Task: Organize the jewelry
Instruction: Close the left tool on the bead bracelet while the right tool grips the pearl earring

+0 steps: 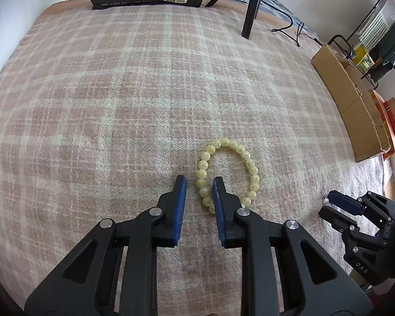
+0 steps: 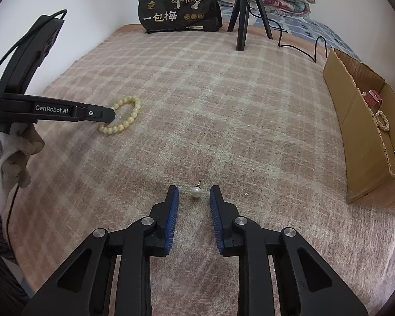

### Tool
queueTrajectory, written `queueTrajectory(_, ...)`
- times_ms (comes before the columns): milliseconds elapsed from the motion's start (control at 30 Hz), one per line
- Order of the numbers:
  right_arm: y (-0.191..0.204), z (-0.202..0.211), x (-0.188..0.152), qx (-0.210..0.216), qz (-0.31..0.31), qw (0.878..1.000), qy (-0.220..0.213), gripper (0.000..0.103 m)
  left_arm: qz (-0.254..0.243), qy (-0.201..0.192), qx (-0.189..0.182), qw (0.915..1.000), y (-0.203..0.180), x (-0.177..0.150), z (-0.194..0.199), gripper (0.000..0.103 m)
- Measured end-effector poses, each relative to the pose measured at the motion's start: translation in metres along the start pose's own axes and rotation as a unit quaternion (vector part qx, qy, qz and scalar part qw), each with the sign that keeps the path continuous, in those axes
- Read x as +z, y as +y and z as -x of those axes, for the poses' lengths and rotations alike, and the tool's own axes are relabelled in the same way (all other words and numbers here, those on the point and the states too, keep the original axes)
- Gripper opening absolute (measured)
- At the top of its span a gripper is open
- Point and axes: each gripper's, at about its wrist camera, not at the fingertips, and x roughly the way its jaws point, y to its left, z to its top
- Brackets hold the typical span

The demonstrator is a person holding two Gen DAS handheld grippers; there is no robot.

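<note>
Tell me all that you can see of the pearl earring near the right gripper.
The pearl earring is one small round white bead, glossy like pearl, with a thin metal post pointing away from the camera. It lies loose on the pink plaid blanket, in the gap between the open fingers of the right gripper, touching neither. The left wrist view shows it tiny beside that gripper's tip.

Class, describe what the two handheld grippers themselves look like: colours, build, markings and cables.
Both the left gripper and right gripper are black linkage frames with silver pivot pins and ribbed blue finger pads. The left's side reads "GenRobot.AI", with a black cable at its rear.
</note>
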Motion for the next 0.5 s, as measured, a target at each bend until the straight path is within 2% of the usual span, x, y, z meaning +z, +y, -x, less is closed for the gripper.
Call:
queueTrajectory(400,0.0047,-0.0062,0.0028,-0.003,0.011,1.000,0.009,0.007,-0.015,-0.011,0.019,0.9996,-0.0022,-0.0003,-0.0013,0.007)
queueTrajectory(500,0.0052,-0.0053,0.0027,0.000,0.010,1.000,0.008,0.007,-0.012,-0.013,0.019,0.9997,-0.0017,0.0002,-0.0003,0.006)
